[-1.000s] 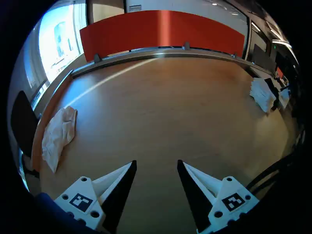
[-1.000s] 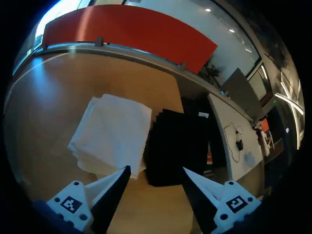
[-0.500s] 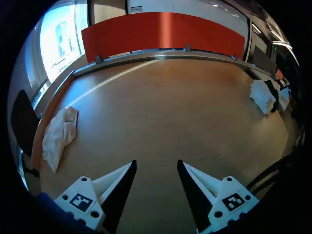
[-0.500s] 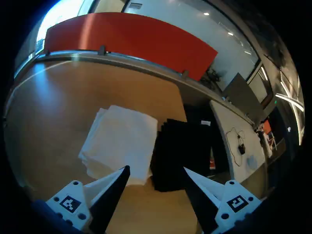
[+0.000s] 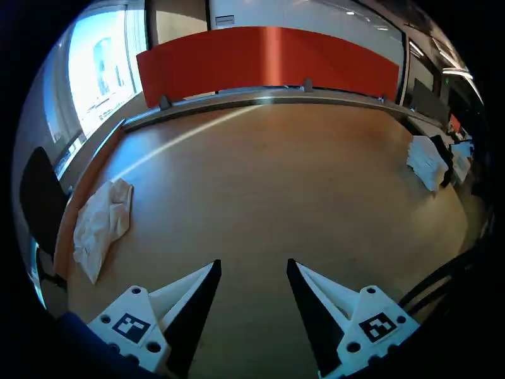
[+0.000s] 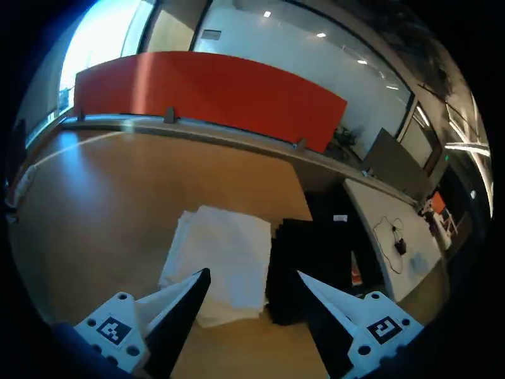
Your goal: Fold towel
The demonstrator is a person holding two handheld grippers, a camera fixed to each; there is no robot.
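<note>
While both of your grippers are hanging open and empty, the unfolded towel is lying off to your left.
You are holding the left gripper (image 5: 252, 262) over the bare table (image 5: 284, 189), its fingers spread apart with nothing between them. The crumpled towel (image 5: 101, 227) is lying well to the left of those fingers, close to the table's left edge, with its long axis running away from you along that edge. Your right gripper (image 6: 252, 273), fingers likewise parted and empty, is pointing at the stack of folded towels (image 6: 221, 262), which is sitting just ahead of its left finger with a black object (image 6: 309, 265) just beside it. By my judgement the left gripper is sitting nearer the crumpled towel, so the reach is calling for a swing leftward.
</note>
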